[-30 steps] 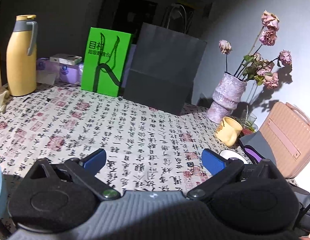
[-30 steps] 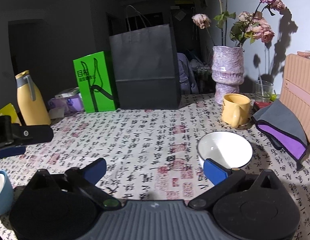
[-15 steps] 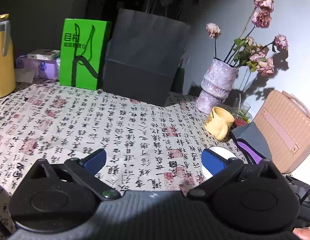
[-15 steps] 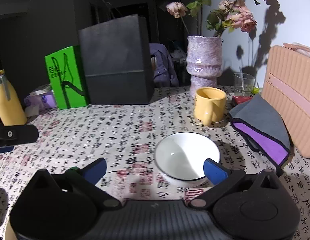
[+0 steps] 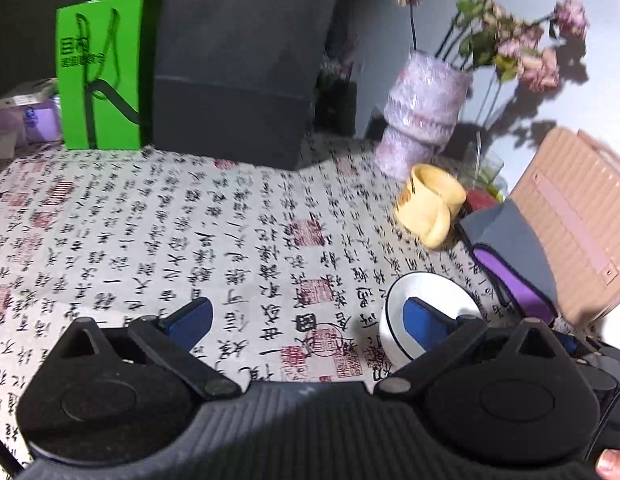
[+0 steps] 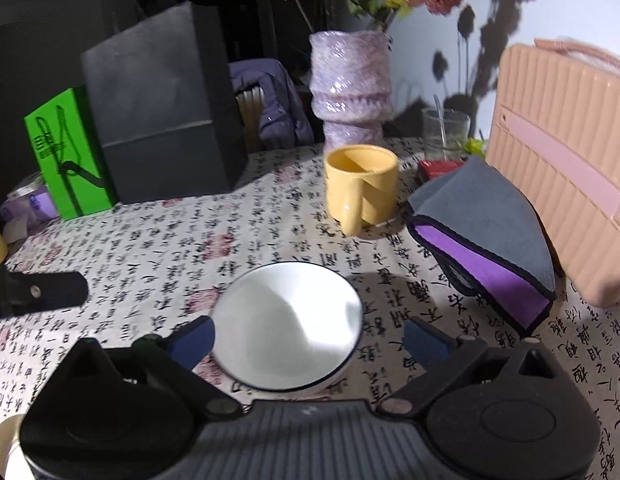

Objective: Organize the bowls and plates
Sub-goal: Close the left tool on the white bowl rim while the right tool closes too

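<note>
Calligraphy-printed tablecloth [image 6: 158, 240] covers the table. Ahead of the right gripper [image 6: 306, 338] stand a yellow ceramic mug [image 6: 362, 188], a lilac vase [image 6: 350, 92] and a grey-purple folded cloth [image 6: 482, 232]. Its jaws are closing, with the white round bowl [image 6: 286, 324] between them, untouched; a second ago it lay further right. The left gripper [image 5: 306, 318] gapes empty.

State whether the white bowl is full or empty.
Empty: the bowl stands upright on the tablecloth, its white inside bare in the right wrist view.
</note>
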A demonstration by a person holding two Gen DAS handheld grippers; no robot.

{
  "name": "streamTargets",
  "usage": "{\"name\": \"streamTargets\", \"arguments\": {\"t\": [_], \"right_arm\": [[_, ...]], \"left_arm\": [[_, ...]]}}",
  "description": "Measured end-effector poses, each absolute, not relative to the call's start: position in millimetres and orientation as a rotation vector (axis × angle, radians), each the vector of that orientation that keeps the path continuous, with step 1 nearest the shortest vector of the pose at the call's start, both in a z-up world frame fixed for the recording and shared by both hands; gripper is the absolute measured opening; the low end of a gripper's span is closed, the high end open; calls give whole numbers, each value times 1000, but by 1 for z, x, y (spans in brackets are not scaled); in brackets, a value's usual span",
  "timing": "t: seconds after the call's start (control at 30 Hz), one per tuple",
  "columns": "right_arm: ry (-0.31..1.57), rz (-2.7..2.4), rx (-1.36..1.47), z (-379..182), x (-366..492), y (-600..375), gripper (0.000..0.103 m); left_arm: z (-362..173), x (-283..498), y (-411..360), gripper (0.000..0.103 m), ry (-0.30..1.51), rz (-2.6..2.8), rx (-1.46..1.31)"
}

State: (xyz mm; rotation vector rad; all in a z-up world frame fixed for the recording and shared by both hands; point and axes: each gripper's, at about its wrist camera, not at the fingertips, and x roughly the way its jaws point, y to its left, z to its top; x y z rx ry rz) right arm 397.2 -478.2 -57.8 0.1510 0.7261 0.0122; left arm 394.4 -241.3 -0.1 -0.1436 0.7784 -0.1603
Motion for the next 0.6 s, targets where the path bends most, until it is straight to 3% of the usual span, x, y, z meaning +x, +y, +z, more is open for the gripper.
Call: {"name": "streamTargets", "arguments": {"t": [0.2,0.3,0.37,0.6], "right_arm": [[804,-4,184,-74,422,-495,84],[844,-6,201,-83,432,-502,65],[873,1,223,-88,438,-507,52],[943,2,286,-105,455,-519,24]], "left_arm": [[-17,422,-271,103,843,-168,-100],[-28,435,-288,100,883,-170,-63],[-36,443,-297,94,912,-162,-53],[-64,468,-318,55,1035,-149,-67]]}}
